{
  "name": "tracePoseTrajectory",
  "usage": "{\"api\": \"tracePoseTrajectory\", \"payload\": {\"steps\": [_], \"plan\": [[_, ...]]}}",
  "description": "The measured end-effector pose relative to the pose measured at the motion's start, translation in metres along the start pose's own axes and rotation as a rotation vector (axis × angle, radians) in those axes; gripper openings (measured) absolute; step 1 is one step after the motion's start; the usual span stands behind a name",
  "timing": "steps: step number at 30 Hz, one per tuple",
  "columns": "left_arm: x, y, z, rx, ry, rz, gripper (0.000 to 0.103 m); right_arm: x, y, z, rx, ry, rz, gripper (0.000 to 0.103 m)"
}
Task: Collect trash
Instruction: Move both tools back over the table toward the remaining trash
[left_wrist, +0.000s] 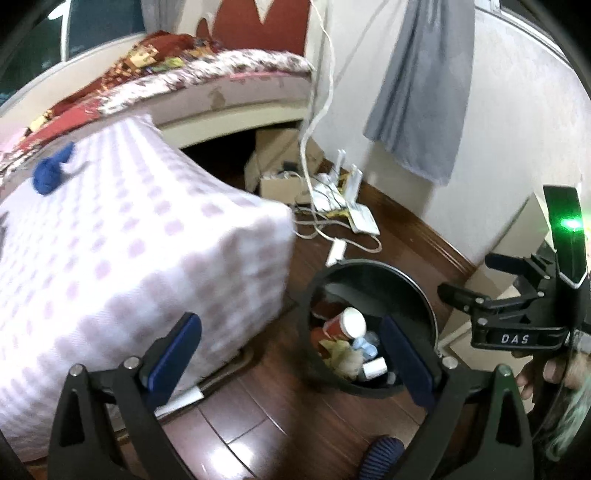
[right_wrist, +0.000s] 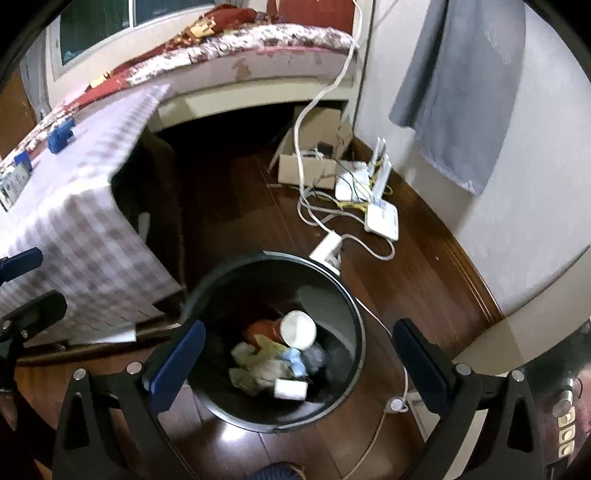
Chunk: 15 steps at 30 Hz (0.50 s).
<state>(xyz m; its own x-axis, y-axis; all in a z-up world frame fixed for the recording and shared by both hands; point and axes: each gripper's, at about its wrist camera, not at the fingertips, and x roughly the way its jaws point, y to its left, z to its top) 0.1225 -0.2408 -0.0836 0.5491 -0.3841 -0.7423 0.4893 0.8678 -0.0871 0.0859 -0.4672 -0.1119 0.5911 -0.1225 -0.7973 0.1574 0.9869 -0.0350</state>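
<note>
Both grippers, left (left_wrist: 290, 356) and right (right_wrist: 301, 363), are gaping wide and gripping nothing above the black trash bin (right_wrist: 354, 317).

Inside the bin, a red paper cup (right_wrist: 291, 329), crumpled tissues (right_wrist: 258, 363) and a small white box (right_wrist: 290, 389) are lying together; the bin is standing on the wooden floor (right_wrist: 406, 280) just beside the checked tablecloth (right_wrist: 77, 229), with a white power strip (right_wrist: 327, 248) behind it.

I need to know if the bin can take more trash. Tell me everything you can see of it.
The bin is a round black container, open-topped, standing upright on the wood floor beside the checked cloth. Its inside looks dark and smooth. Trash covers the bottom: a red cup on its side, crumpled paper, a small white box. Most of its depth looks free.
</note>
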Motion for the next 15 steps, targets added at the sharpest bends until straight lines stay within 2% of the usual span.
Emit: {"api": "tracePoseTrajectory", "payload": {"steps": [10,15], "plan": [[-0.041,0.074,0.002,-0.128,-0.093,0.16,0.098,-0.022,0.07,0.038,-0.068,-0.092,0.083,0.102],[-0.065,0.129,-0.005,-0.231,-0.145,0.296,0.098,-0.029,0.122,0.064,-0.142,-0.129,0.152,0.102]]}}
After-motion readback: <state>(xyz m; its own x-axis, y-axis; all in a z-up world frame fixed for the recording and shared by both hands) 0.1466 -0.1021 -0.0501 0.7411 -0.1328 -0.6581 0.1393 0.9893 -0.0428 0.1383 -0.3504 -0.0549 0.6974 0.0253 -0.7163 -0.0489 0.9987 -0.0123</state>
